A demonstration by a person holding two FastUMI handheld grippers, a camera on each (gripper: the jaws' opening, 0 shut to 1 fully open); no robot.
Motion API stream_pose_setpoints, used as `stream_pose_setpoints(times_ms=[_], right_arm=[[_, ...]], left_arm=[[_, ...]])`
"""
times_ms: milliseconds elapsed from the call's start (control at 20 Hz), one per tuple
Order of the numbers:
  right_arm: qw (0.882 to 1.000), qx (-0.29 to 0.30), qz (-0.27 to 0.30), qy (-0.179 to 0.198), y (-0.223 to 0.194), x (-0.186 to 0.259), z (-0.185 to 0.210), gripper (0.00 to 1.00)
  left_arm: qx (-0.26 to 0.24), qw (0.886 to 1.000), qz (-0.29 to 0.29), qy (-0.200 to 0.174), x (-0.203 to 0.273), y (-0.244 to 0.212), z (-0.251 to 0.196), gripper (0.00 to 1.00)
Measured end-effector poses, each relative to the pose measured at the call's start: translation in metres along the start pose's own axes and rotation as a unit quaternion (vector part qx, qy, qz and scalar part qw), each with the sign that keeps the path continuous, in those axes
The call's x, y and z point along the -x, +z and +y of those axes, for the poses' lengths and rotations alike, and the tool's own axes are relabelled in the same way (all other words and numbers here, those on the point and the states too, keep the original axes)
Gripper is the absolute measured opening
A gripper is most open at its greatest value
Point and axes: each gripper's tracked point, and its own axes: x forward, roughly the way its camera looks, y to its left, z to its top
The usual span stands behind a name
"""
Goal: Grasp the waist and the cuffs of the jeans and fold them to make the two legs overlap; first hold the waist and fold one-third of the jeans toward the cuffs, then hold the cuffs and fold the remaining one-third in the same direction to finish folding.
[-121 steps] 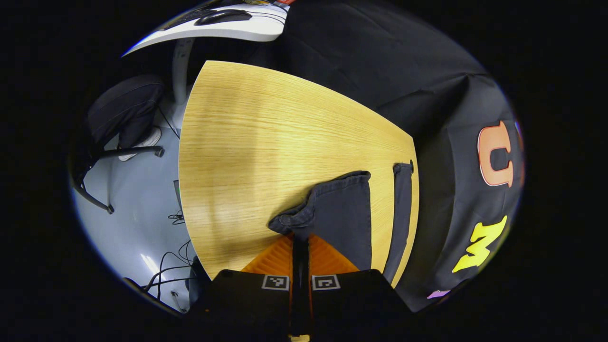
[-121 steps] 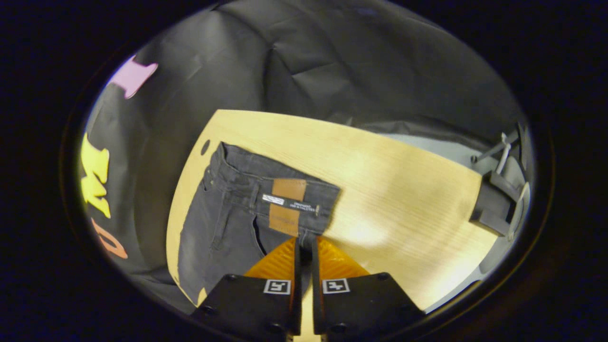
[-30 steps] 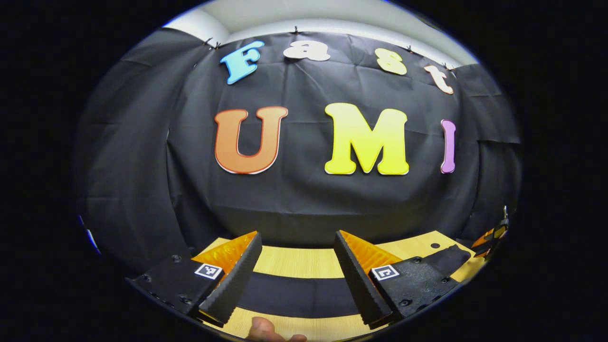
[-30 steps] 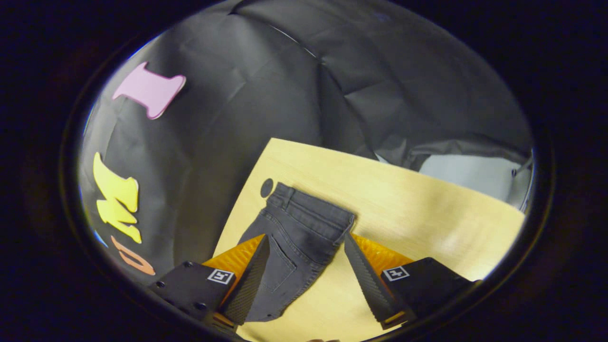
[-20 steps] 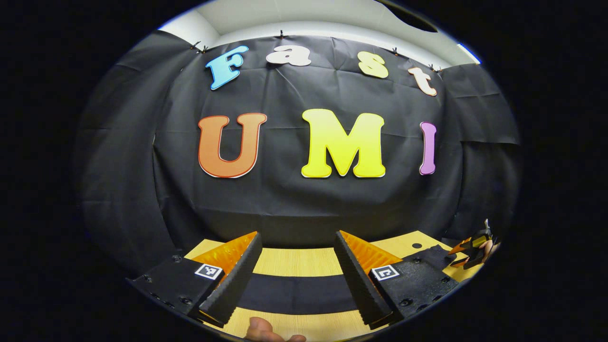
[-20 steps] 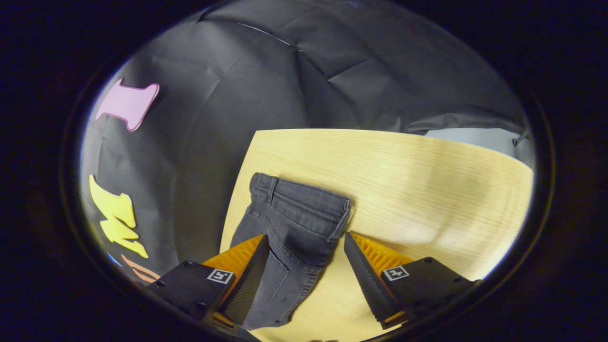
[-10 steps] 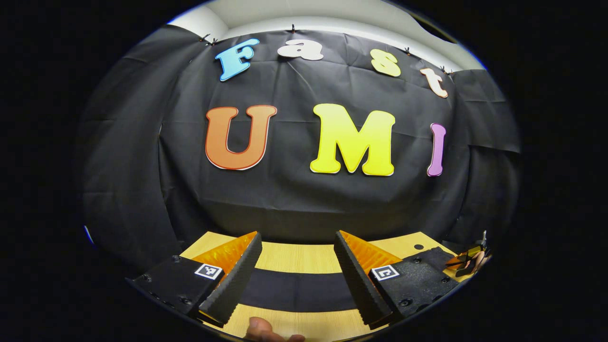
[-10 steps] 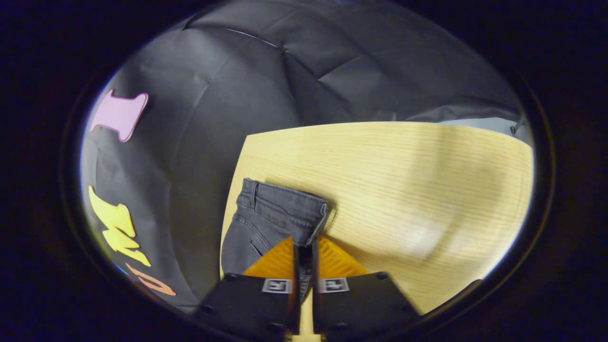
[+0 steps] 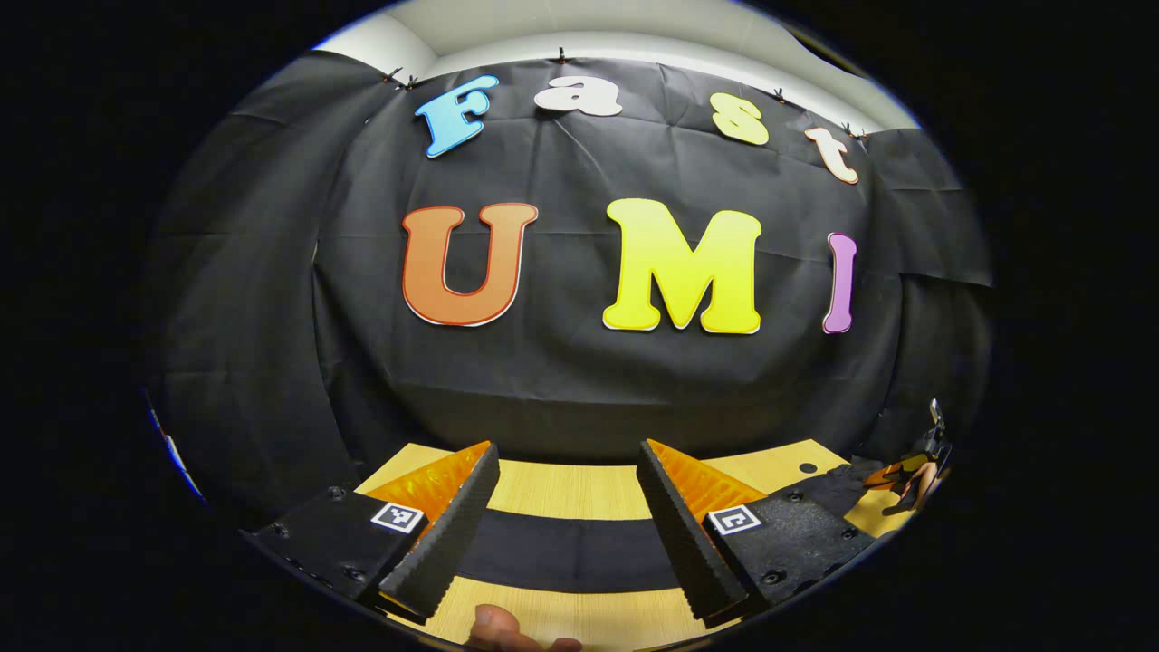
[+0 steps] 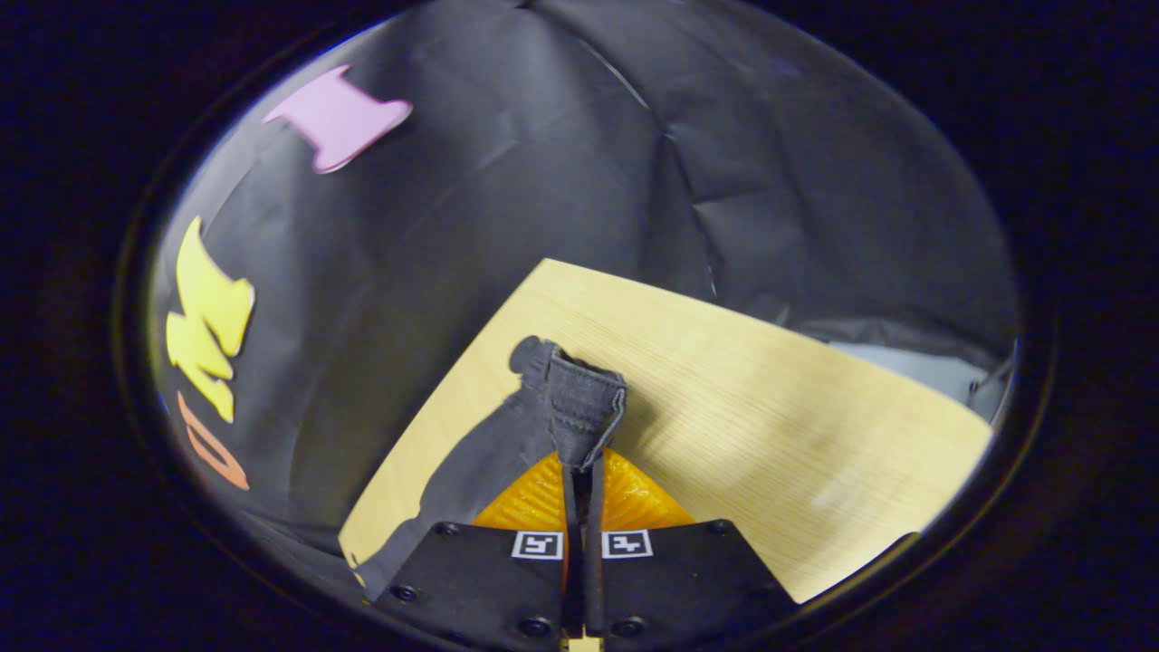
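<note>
Where black cloth [image 10: 543, 181] backs the wooden table [image 10: 770, 398], jeans [image 10: 579, 407] lie.

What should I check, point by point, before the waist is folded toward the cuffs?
1. Right gripper shut on the jeans at the waist: ok.
2. Waist lifted off the table: ok, the cloth is bunched above the fingers.
3. Left gripper holding anything: not ok, open, jeans lying flat between its fingers.
4. The two legs overlapping: cannot tell.
5. Table space beyond the waist for the fold: ok, bare wood.
</note>
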Motion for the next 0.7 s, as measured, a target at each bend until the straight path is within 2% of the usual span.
stream_pose_setpoints(times_ms=[100,300,550,700], right_arm=[[0.998,0.057,-0.017,0.004,0.005,0.01,0.023,0.01],[0.987,0.152,-0.054,0.017,0.007,0.04,0.068,0.01],[0.97,0.218,-0.084,0.064,0.0,0.086,0.117,0.01],[0.955,0.261,-0.1,0.095,-0.01,0.105,0.153,0.01]], left_arm=[[0.003,1.0,0.002,0.005,0.004,-0.003,0.005,0.98],[0.012,1.0,0.012,0.016,0.012,-0.014,0.014,0.98],[0.014,0.999,0.016,0.035,0.022,-0.022,0.034,0.98],[0.021,0.998,0.02,0.05,0.027,-0.026,0.046,0.98]])
